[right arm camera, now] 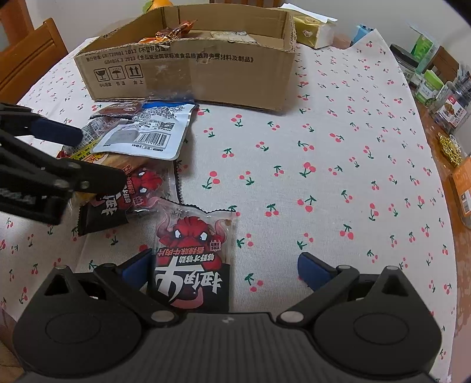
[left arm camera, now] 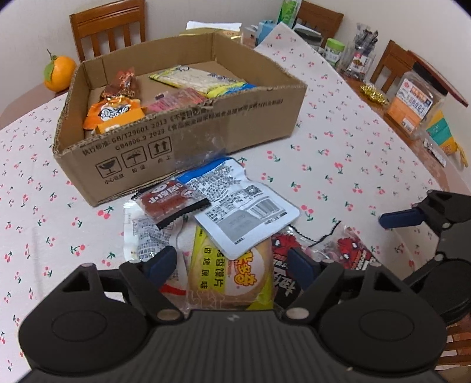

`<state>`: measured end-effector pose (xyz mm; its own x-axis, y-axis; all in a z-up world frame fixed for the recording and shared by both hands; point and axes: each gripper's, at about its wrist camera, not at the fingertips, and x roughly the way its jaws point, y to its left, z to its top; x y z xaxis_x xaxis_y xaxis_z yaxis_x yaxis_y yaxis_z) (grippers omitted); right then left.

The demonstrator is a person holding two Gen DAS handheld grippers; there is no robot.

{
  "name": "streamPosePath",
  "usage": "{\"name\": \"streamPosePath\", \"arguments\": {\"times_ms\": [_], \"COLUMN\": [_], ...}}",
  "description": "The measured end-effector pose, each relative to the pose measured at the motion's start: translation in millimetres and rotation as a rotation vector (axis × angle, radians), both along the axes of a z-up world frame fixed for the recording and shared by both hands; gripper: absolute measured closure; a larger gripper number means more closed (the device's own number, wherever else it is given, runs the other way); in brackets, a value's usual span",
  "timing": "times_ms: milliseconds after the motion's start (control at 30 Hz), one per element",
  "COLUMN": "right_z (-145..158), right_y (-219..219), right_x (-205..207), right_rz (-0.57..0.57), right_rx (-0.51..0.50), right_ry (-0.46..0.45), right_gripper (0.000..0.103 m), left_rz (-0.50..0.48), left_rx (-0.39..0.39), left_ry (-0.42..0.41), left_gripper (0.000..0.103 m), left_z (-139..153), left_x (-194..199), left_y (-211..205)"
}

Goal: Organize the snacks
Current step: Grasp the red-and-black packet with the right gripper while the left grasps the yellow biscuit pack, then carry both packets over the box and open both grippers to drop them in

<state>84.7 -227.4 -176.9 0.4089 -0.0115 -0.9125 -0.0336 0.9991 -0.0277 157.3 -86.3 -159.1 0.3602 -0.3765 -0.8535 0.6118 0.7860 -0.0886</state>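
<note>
An open cardboard box (left arm camera: 206, 129) holds several snack packets; it also shows in the right wrist view (right arm camera: 191, 73). In front of it lies a pile of snacks: a white-blue pouch (left arm camera: 244, 209), a small red packet (left arm camera: 170, 203) and a yellow biscuit pack (left arm camera: 232, 277). My left gripper (left arm camera: 232, 265) is open over the biscuit pack. My right gripper (right arm camera: 223, 268) is open, with a red-bull beef packet (right arm camera: 191, 259) lying beside its left finger. A second red-bull packet (right arm camera: 123, 197) lies to the left. The left gripper (right arm camera: 59, 153) shows at the left in the right wrist view.
The table has a cherry-print cloth (right arm camera: 323, 162). An orange (left arm camera: 59, 73) sits behind the box at the left. Jars and boxes (left arm camera: 412, 103) line the table's right edge. Wooden chairs (left arm camera: 109, 26) stand around the table.
</note>
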Motion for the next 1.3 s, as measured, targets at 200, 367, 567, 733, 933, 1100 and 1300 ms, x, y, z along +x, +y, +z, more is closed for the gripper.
{"name": "streamPosePath", "arguments": {"times_ms": [200, 367, 567, 733, 933, 1100, 1300], "right_z": [0, 0, 0, 0, 1, 1, 1], "right_y": [0, 0, 0, 0, 0, 0, 1], "right_x": [0, 1, 0, 0, 1, 1, 0], "right_rz": [0.007, 0.01, 0.014, 0.014, 0.018, 0.023, 0.025], "right_rx": [0.001, 0.001, 0.001, 0.001, 0.0, 0.0, 0.001], "right_ry": [-0.001, 0.003, 0.0, 0.0, 0.002, 0.002, -0.002], "right_gripper": [0.0, 0.0, 0.0, 0.0, 0.0, 0.0, 0.0], "left_rz": [-0.015, -0.006, -0.003, 0.002, 0.009, 0.021, 0.024], "left_rx": [-0.01, -0.017, -0.017, -0.014, -0.006, -0.003, -0.004], "left_ry": [0.014, 0.016, 0.02, 0.021, 0.022, 0.026, 0.028], "left_gripper": [0.036, 0.048, 0.049, 0.049, 0.049, 0.049, 0.049], "left_z": [-2, 0, 2, 5, 9, 11, 14], "left_x": [1, 0, -2, -9, -19, -31, -46], "left_y": [-1, 0, 1, 4, 12, 22, 33]}}
